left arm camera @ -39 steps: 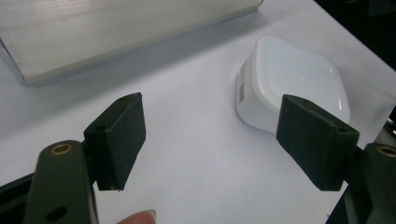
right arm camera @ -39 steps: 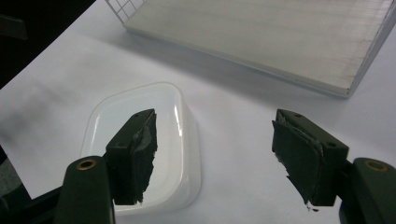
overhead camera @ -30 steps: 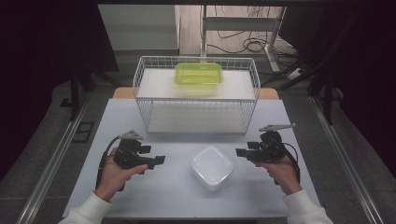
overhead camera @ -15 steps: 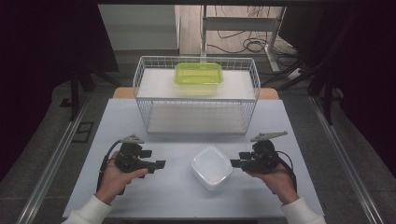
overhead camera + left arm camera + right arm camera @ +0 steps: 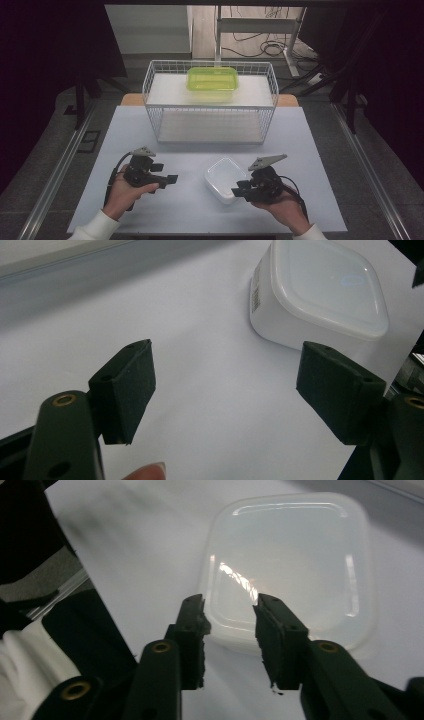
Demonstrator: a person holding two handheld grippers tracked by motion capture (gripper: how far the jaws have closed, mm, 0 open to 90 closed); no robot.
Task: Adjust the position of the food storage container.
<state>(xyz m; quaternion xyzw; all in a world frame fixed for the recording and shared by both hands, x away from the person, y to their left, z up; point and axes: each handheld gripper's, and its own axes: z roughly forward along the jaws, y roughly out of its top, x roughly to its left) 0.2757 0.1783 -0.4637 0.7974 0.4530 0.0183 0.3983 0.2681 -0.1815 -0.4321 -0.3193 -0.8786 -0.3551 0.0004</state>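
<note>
A white lidded container sits on the table's near half between my two grippers. My right gripper is at the container's near right corner. In the right gripper view, the right gripper has its jaws narrowed over the near rim of the lid. They have just been closing, with the rim showing in the gap and no clear press on it. My left gripper stands apart to the left. In the left gripper view, the left gripper is open wide with nothing between its pads and the container ahead of it.
A white wire basket stands across the far half of the pale table. A green lidded container rests on the basket's upper shelf. Dark floor and rails flank the table on both sides.
My right gripper has moved left to the white container and its jaws have narrowed. The left hand has stayed put.
</note>
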